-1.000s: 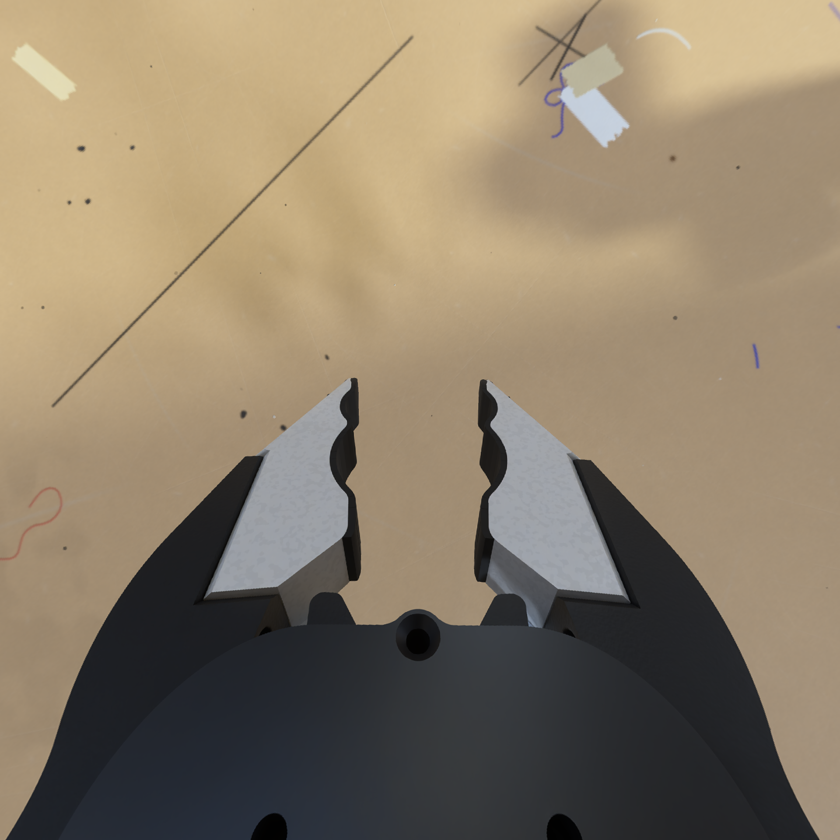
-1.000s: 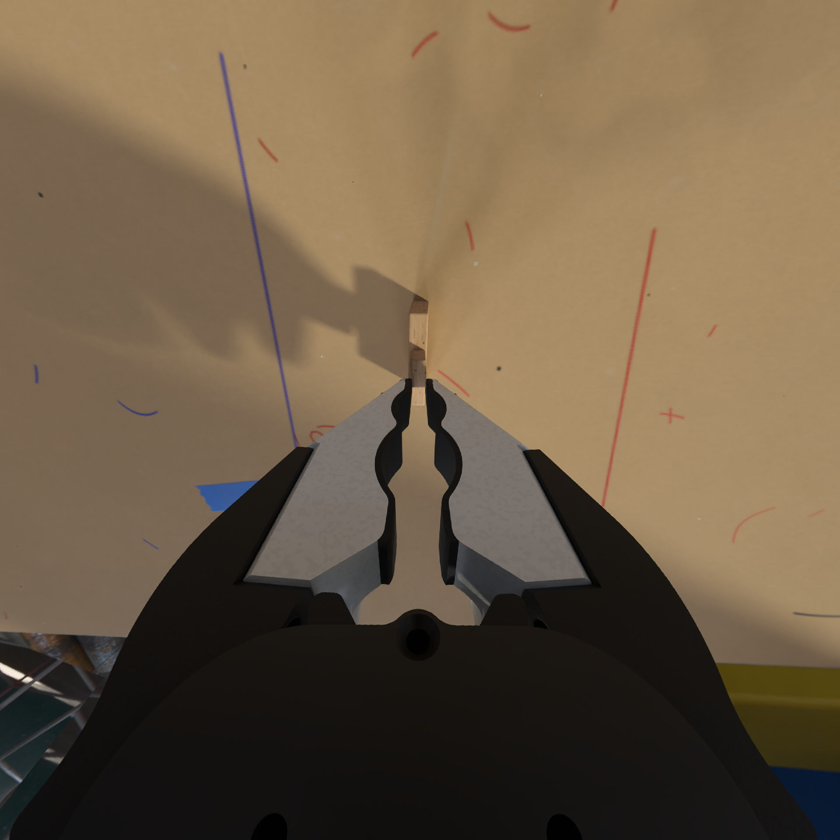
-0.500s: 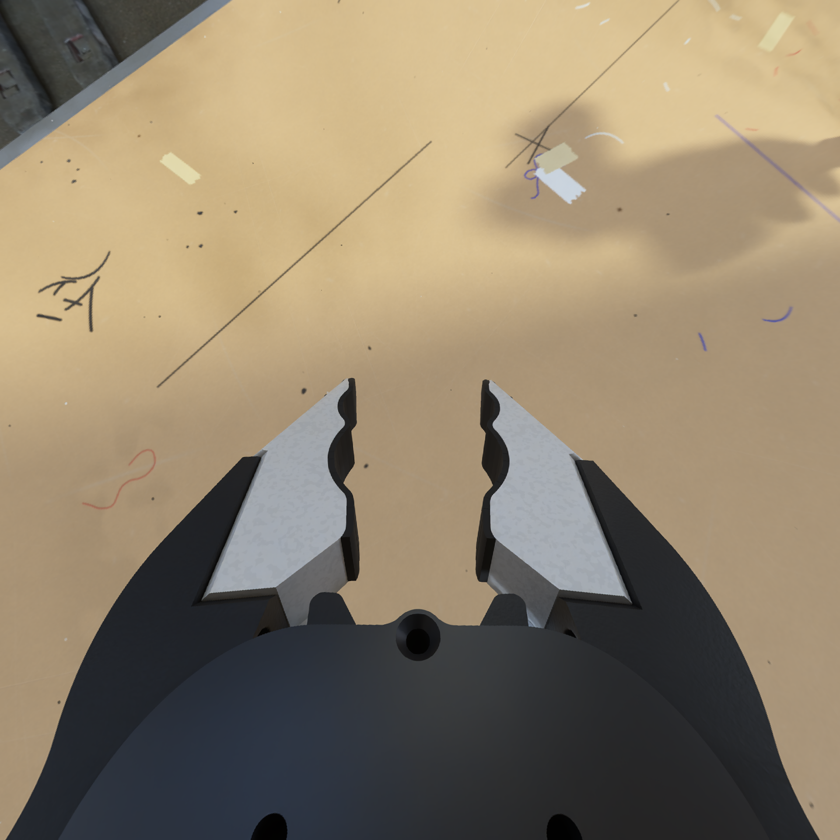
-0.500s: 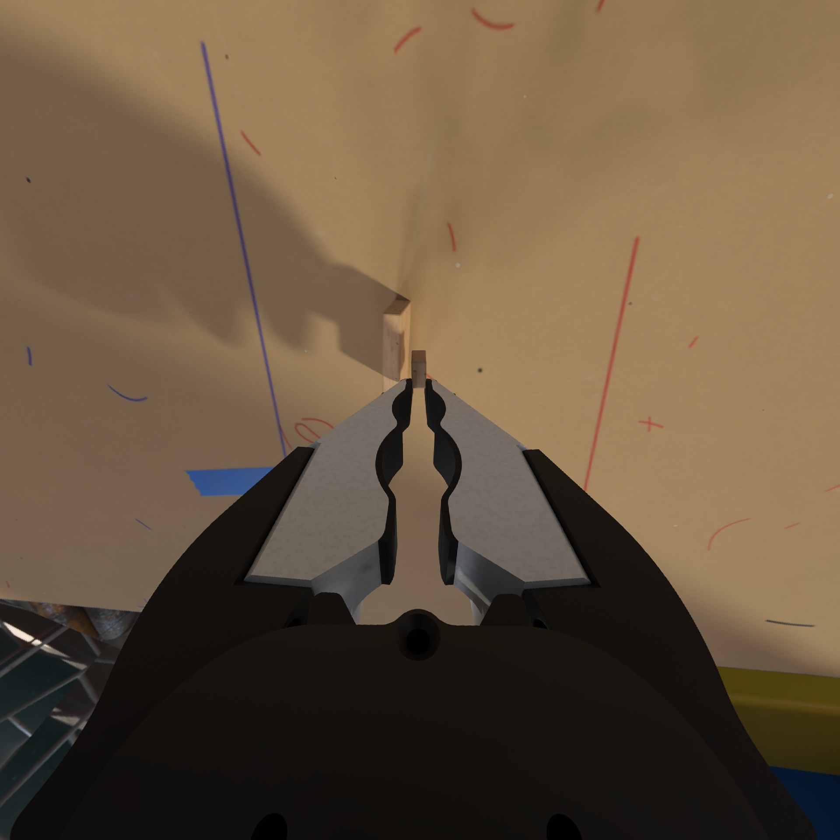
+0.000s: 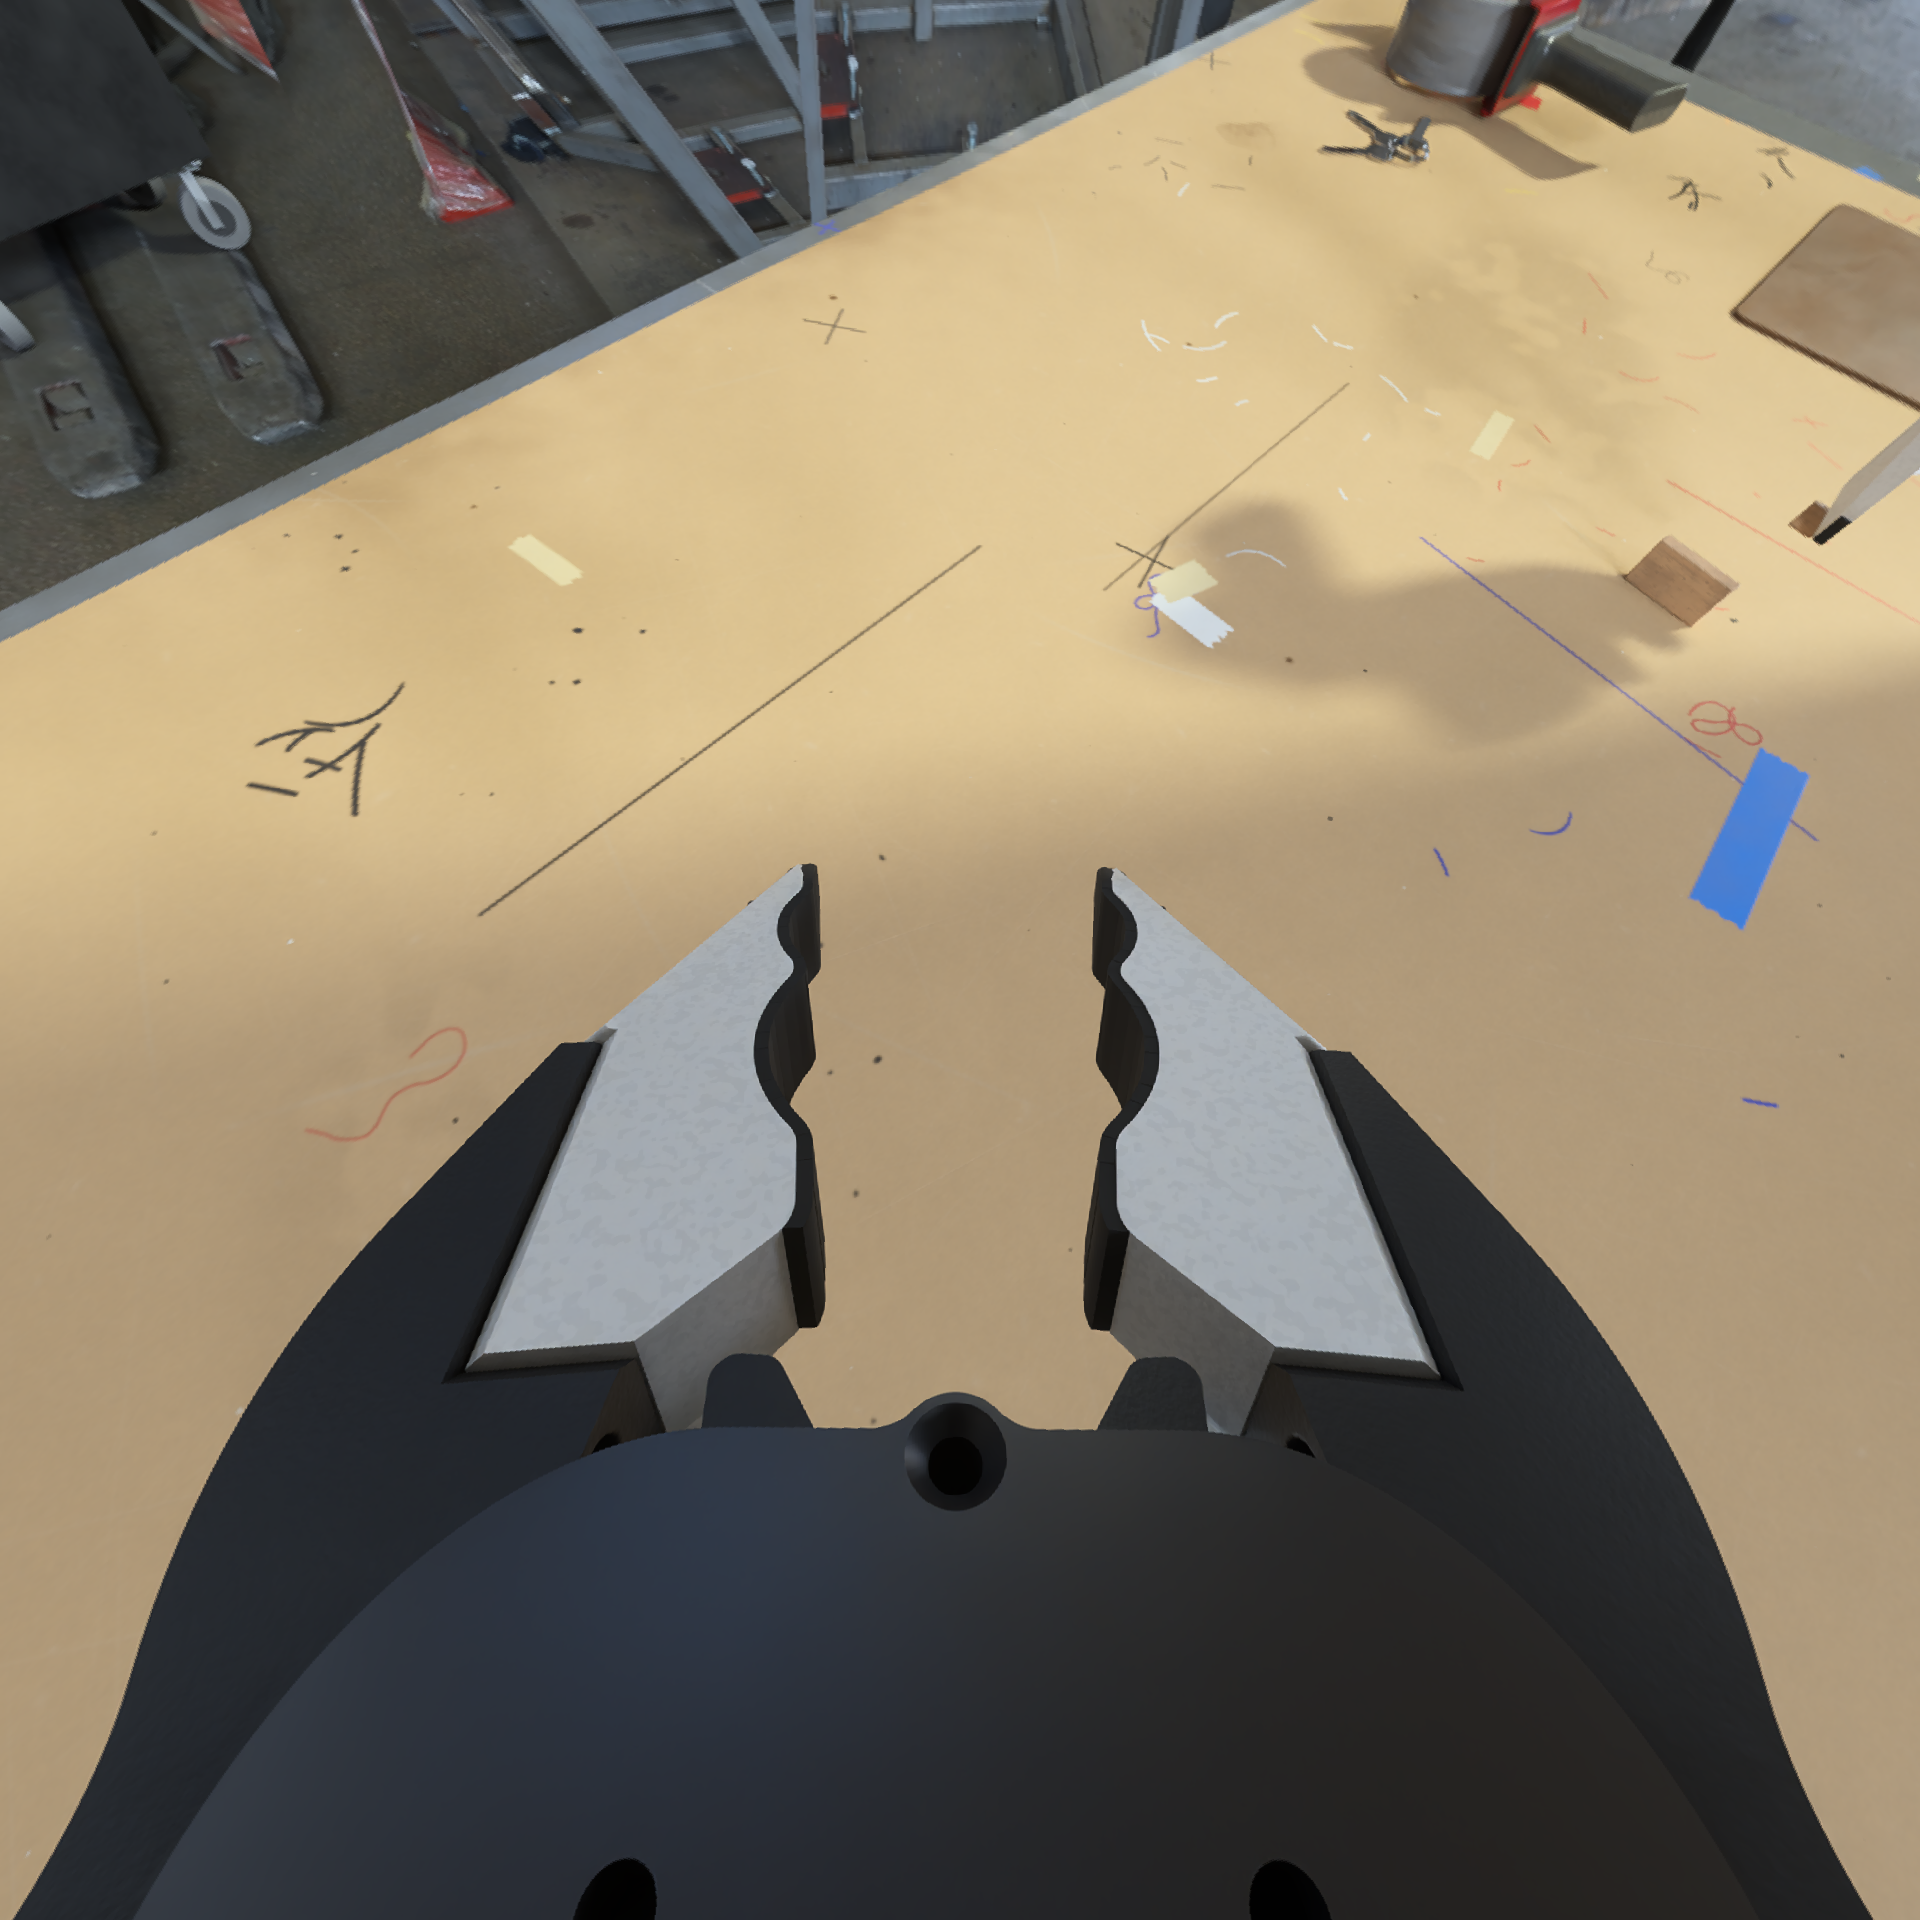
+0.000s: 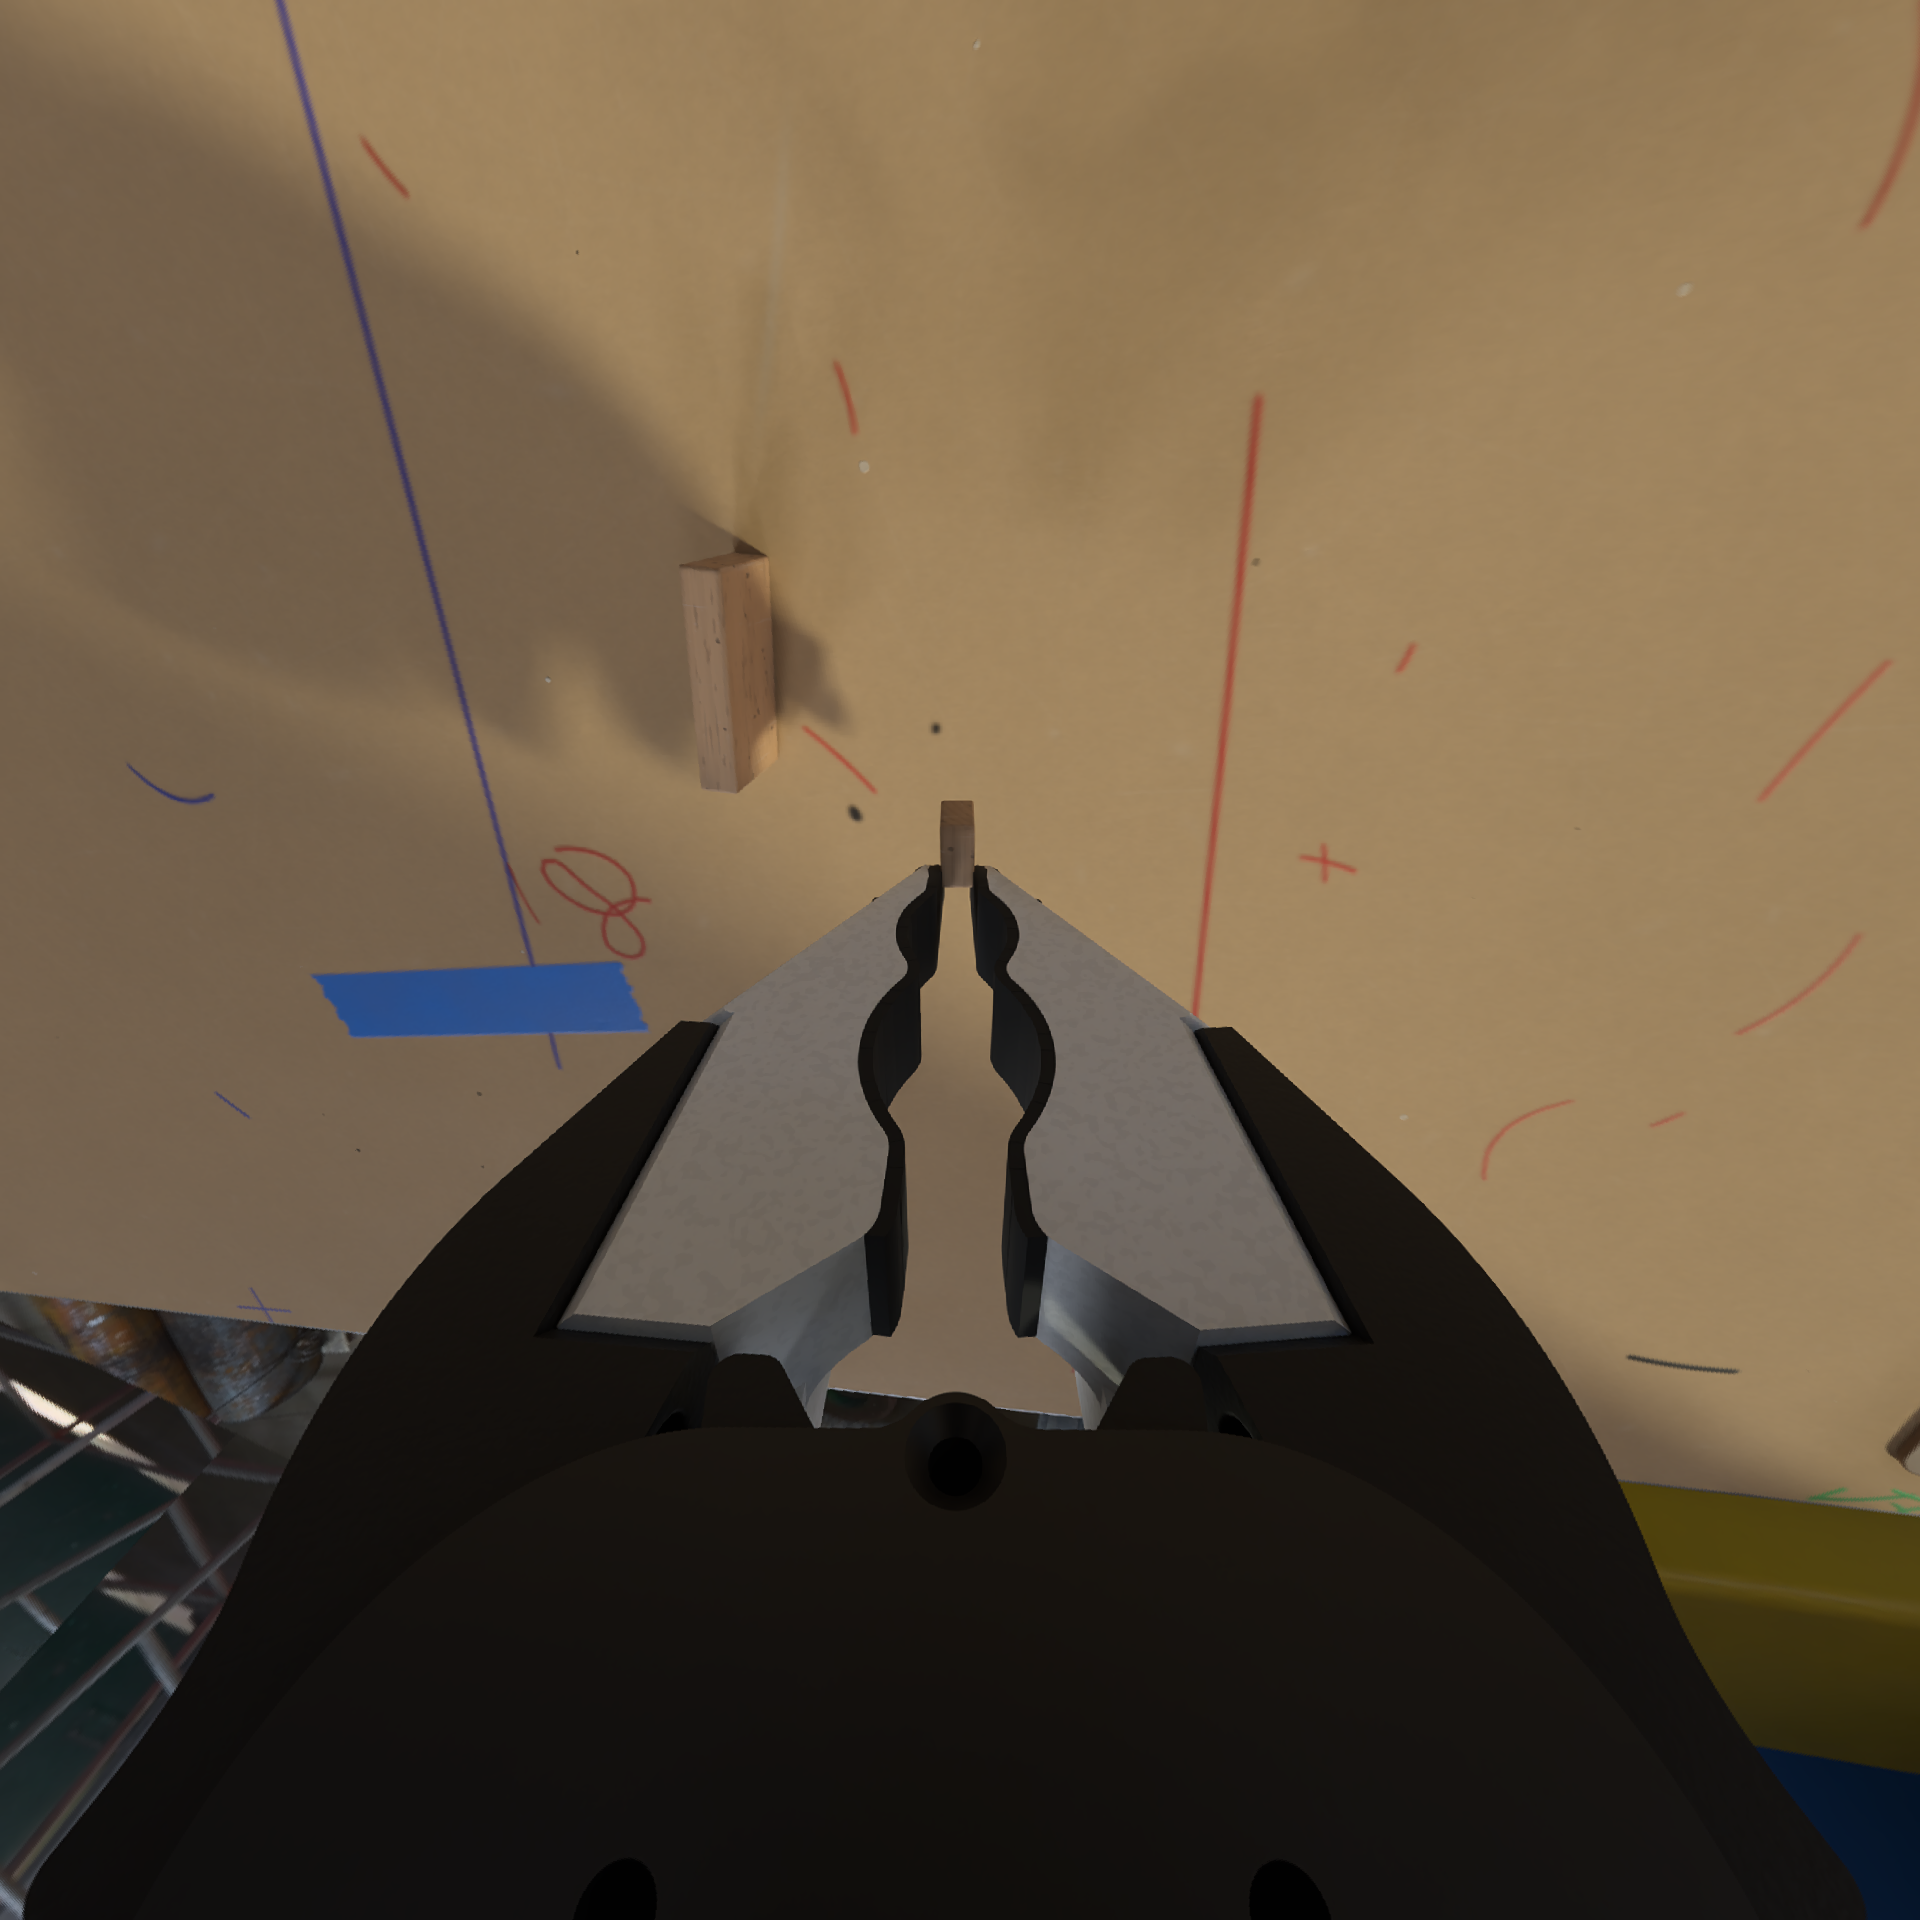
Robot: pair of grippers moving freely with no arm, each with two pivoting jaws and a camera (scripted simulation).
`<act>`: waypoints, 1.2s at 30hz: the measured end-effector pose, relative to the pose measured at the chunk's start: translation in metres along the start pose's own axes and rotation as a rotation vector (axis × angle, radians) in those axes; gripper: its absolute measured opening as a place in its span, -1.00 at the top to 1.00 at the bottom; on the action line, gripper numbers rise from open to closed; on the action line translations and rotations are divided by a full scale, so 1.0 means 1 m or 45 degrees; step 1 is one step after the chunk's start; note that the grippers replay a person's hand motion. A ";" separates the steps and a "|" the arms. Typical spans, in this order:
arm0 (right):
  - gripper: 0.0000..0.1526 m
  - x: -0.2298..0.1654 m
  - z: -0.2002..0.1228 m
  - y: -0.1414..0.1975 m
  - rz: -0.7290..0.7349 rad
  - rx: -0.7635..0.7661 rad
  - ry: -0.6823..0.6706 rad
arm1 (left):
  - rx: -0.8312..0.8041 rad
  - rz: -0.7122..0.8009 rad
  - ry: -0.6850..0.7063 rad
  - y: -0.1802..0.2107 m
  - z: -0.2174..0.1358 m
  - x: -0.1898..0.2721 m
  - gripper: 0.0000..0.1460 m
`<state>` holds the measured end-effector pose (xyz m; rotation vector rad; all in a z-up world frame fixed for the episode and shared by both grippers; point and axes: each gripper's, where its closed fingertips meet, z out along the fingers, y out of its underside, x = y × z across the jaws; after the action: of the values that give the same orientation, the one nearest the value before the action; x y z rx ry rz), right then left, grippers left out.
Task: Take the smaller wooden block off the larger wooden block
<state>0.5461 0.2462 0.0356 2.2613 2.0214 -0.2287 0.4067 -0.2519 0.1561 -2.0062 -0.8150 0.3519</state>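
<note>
My right gripper (image 6: 956,878) is shut on the smaller wooden block (image 6: 956,840), which sticks out past its fingertips above the table. The larger wooden block (image 6: 729,670) lies alone on the tan table, up and to the left of the held block and apart from it. In the left wrist view the larger block (image 5: 1678,579) sits at the far right, and the smaller block (image 5: 1810,517) shows beside a tip of the other gripper (image 5: 1870,488). My left gripper (image 5: 954,883) is open and empty, well above the table.
A strip of blue tape (image 6: 478,997) (image 5: 1751,836) lies on the table (image 5: 935,675) near the blocks. A brown board (image 5: 1844,296), keys (image 5: 1382,140) and a tape dispenser (image 5: 1507,52) sit at the far right. The table's edge (image 5: 416,426) runs along the upper left; another edge (image 6: 156,1314) lies near my right gripper.
My right gripper has lifted the smaller block off the larger one and carried it right and clear. My left gripper has risen and pulled back, so more of the table shows.
</note>
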 end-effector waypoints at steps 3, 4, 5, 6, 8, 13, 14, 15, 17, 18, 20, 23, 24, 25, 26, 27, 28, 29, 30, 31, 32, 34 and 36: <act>0.94 0.003 -0.009 0.000 0.006 0.030 -0.006 | 0.019 -0.029 -0.014 0.003 -0.007 -0.010 0.29; 0.94 0.003 -0.014 -0.001 0.009 0.033 -0.011 | 0.020 -0.041 -0.017 0.005 -0.009 -0.013 0.30; 0.94 0.002 -0.019 -0.002 0.012 0.035 -0.011 | 0.017 -0.053 -0.019 0.007 -0.010 -0.016 0.30; 0.94 0.000 -0.026 -0.004 0.009 0.037 -0.003 | 0.014 -0.063 -0.021 0.009 -0.011 -0.018 0.30; 0.94 -0.007 -0.044 -0.010 -0.008 0.040 0.035 | 0.013 -0.081 -0.026 0.012 -0.014 -0.023 0.30; 0.94 -0.054 -0.094 -0.042 -0.102 0.047 0.057 | 0.058 -0.109 -0.041 0.014 -0.027 -0.030 0.30; 0.94 -0.070 -0.103 -0.051 -0.128 0.050 0.058 | 0.060 -0.114 -0.045 0.016 -0.030 -0.032 0.30; 0.94 -0.086 -0.111 -0.061 -0.155 0.054 0.063 | 0.060 -0.122 -0.049 0.017 -0.034 -0.034 0.30; 0.94 -0.125 -0.122 -0.083 -0.227 0.061 0.071 | 0.060 -0.140 -0.069 0.021 -0.042 -0.041 0.28; 0.94 -0.147 -0.124 -0.094 -0.267 0.066 0.071 | 0.065 -0.148 -0.085 0.023 -0.047 -0.045 0.28; 0.94 -0.195 -0.124 -0.116 -0.350 0.072 0.048 | 0.078 -0.173 -0.119 0.027 -0.060 -0.056 0.27; 0.94 -0.274 -0.110 -0.146 -0.474 0.070 -0.035 | 0.095 -0.221 -0.191 0.036 -0.084 -0.079 0.25; 0.94 -0.300 -0.103 -0.155 -0.512 0.066 -0.069 | 0.101 -0.239 -0.226 0.040 -0.094 -0.088 0.25; 0.94 -0.327 -0.094 -0.163 -0.549 0.054 -0.104 | 0.107 -0.259 -0.271 0.044 -0.104 -0.098 0.25; 0.94 -0.353 -0.085 -0.170 -0.586 0.042 -0.134 | 0.112 -0.278 -0.318 0.049 -0.115 -0.109 0.25; 0.94 -0.377 -0.076 -0.177 -0.616 0.031 -0.161 | 0.113 -0.297 -0.367 0.054 -0.125 -0.119 0.25; 0.94 -0.401 -0.066 -0.183 -0.646 0.025 -0.184 | 0.114 -0.318 -0.412 0.059 -0.136 -0.129 0.25; 0.94 -0.423 -0.056 -0.188 -0.673 0.021 -0.200 | 0.118 -0.338 -0.448 0.064 -0.145 -0.138 0.25; 0.94 -0.443 -0.047 -0.192 -0.697 0.015 -0.217 | 0.121 -0.356 -0.474 0.069 -0.152 -0.146 0.25; 0.94 -0.463 -0.038 -0.196 -0.717 0.007 -0.235 | 0.122 -0.374 -0.490 0.074 -0.159 -0.153 0.25; 0.94 -0.480 -0.030 -0.199 -0.732 -0.001 -0.252 | 0.118 -0.394 -0.503 0.080 -0.164 -0.160 0.25; 0.94 -0.509 -0.016 -0.202 -0.754 -0.023 -0.292 | 0.125 -0.433 -0.520 0.089 -0.171 -0.170 0.24; 0.94 -0.529 -0.004 -0.204 -0.760 -0.034 -0.314 | 0.149 -0.457 -0.521 0.093 -0.176 -0.177 0.24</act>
<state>0.2865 -0.2472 0.1384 1.4638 2.4672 -0.4897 0.4077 -0.5180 0.1613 -1.6572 -1.3532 0.5947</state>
